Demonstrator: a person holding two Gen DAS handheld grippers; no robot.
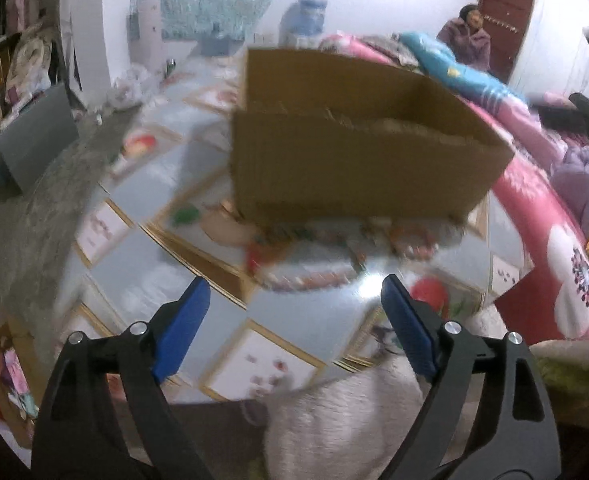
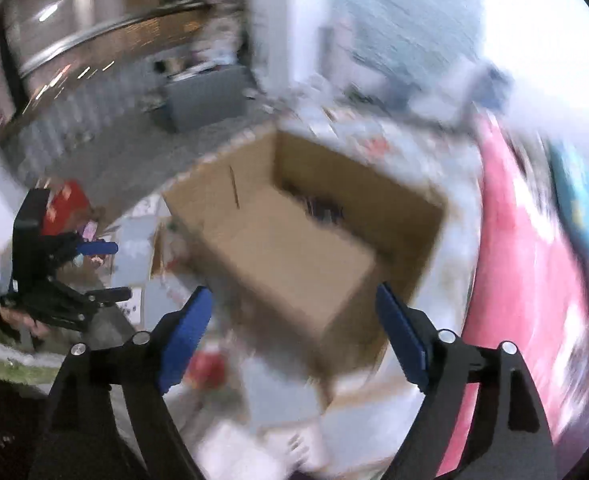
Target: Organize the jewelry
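Note:
An open brown cardboard box (image 1: 358,152) stands on a table with a patterned light-blue cloth (image 1: 150,184). My left gripper (image 1: 294,300) is open and empty, a little in front of the box. In the right wrist view the box (image 2: 294,248) is seen from above; dark small items (image 2: 322,204) lie inside, too blurred to name. My right gripper (image 2: 292,308) is open and empty, just above the box's near corner. The left gripper (image 2: 106,268) shows at the left of that view, open. Both views are motion-blurred.
A pink floral bed cover (image 1: 554,248) lies right of the table. A grey board (image 1: 34,136) leans at the left on a grey floor. A person (image 1: 470,36) sits at the back right. A white furry cloth (image 1: 346,420) lies below the left gripper.

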